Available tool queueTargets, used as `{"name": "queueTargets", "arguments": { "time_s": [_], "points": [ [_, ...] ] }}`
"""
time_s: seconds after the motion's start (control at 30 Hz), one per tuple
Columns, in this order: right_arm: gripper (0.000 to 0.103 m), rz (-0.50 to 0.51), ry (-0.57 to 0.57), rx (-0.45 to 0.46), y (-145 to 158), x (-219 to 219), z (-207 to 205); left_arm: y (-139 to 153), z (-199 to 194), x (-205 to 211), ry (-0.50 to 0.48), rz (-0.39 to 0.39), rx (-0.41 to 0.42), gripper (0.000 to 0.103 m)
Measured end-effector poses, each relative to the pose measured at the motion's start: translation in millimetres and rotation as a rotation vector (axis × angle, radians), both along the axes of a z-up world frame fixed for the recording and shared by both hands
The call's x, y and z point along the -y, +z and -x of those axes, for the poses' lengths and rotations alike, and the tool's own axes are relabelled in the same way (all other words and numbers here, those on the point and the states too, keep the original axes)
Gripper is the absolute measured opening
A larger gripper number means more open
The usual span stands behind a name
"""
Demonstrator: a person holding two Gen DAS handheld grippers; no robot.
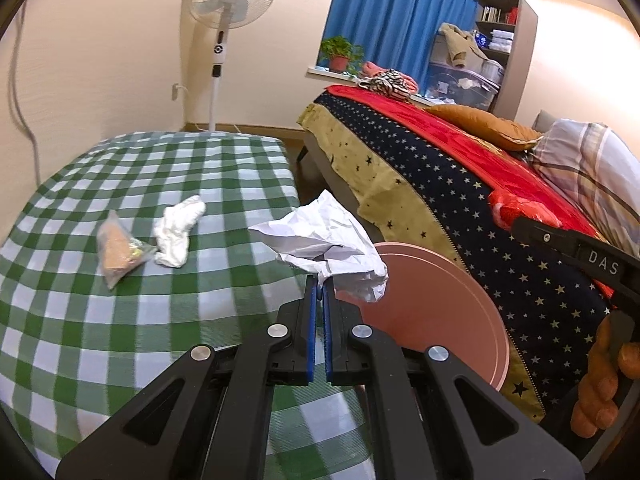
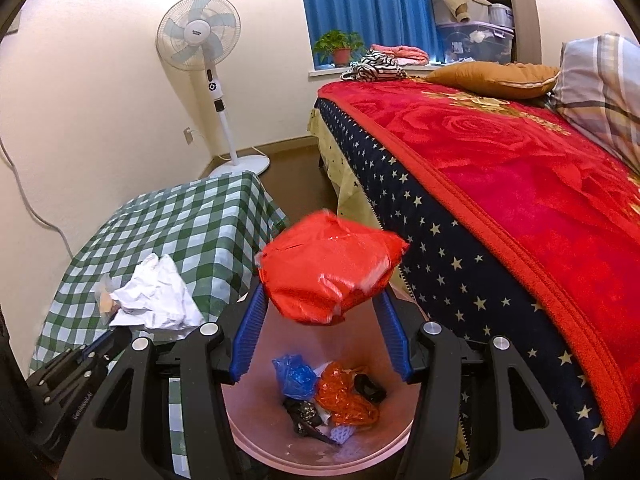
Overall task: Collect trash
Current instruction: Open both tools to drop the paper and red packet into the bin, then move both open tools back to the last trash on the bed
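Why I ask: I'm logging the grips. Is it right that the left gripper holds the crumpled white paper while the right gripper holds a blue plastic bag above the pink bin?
Not quite: the right gripper holds a red plastic bag, as the right wrist view shows. The rest stands: left gripper, crumpled white paper, pink bin.

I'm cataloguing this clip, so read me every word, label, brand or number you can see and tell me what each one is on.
"DAS": white letters on the black arm of the right gripper, seen from the left wrist view.
Brand plate on the hub of the standing fan: too small to read.
Raised lettering on the left gripper body, in the right wrist view: too blurred to read.
Book spines on the shelf: too small to read.
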State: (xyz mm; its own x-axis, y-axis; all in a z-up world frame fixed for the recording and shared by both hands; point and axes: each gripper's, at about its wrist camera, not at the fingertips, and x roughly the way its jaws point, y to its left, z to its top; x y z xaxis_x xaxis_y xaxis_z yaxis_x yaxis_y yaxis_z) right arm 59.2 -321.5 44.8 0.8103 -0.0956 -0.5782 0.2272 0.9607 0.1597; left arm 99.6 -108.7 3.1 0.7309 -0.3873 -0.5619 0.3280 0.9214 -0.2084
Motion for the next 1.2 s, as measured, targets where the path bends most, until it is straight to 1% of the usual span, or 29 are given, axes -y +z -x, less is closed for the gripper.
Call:
{"name": "queueTargets", "arguments": {
  "time_s": [0.3, 0.37, 0.5, 0.57, 0.6, 0.63, 0.7, 0.93, 1.2],
  "points": [
    [0.052, -0.006, -0.034, 0.002, -2, 11, -1, -12, -12, 26, -0.052, 0.024, -0.026, 0.003],
    [0.049, -0.007, -0.036, -0.002, -3, 12, -2, -14, -13, 32, -0.066, 0.028, -0.032, 0.003],
    [0.049, -0.013, -0.039, 0.0, -4, 15, -2, -15, -14, 45, -0.114, 0.043, -0.036, 0.003],
    [0.05, -0.02, -0.045, 0.009, -4, 18, 0, -16, -13, 50, -0.142, 0.049, -0.039, 0.005],
    [0.055, -0.024, -0.054, 0.01, -3, 20, 0, -15, -13, 51, -0.151, 0.045, -0.043, 0.009],
    [0.059, -0.029, -0.06, 0.01, -3, 21, 0, -15, -12, 51, -0.151, 0.043, -0.044, 0.015],
    [0.06, -0.033, -0.066, 0.009, -4, 22, 0, -13, -11, 46, -0.137, 0.048, -0.042, 0.018],
    [0.06, -0.022, -0.05, 0.025, -1, 16, 4, -5, -5, 16, -0.088, 0.051, -0.027, 0.018],
    [0.06, -0.011, 0.009, 0.045, 5, -9, 8, 5, 1, -33, 0.027, 0.065, -0.005, 0.018]
  ]
}}
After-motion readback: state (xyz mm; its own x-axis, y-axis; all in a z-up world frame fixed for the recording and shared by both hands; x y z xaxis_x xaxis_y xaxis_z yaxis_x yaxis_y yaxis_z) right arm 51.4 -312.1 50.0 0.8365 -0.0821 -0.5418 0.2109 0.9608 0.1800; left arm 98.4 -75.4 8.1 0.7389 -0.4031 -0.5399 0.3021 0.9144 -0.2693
